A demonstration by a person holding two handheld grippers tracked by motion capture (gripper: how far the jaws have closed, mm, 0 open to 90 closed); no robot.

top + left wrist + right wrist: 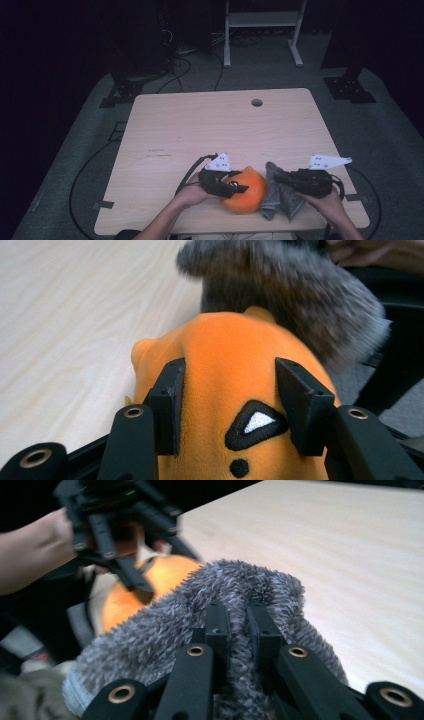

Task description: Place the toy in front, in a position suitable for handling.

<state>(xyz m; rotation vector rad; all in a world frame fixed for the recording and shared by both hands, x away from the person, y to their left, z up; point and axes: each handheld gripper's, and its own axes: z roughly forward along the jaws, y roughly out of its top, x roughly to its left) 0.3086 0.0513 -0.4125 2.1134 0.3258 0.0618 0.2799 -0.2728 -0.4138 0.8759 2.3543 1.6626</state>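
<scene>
Near table (200,130) edge: orange plush (248,194) with black-and-white triangular patch, pinched by left gripper (229,390). Just right of it, fuzzy grey cloth (278,197), bunched, clamped in right gripper (239,625).

Two black grippers are seen, each carried in a bare hand with no sleeve reaching the forearm. The left gripper (235,188) is topped by a pale grey three-cornered plate printed with small dark marks, and a black cable is trailed from it in a loop. The right gripper (276,176) is fitted with a like plate and cable. In the gripper views, matte black fingers (169,401) with blocky wedge-shaped pads are mounted on flat black link arms, pinned with brass-coloured ringed rivets.
</scene>
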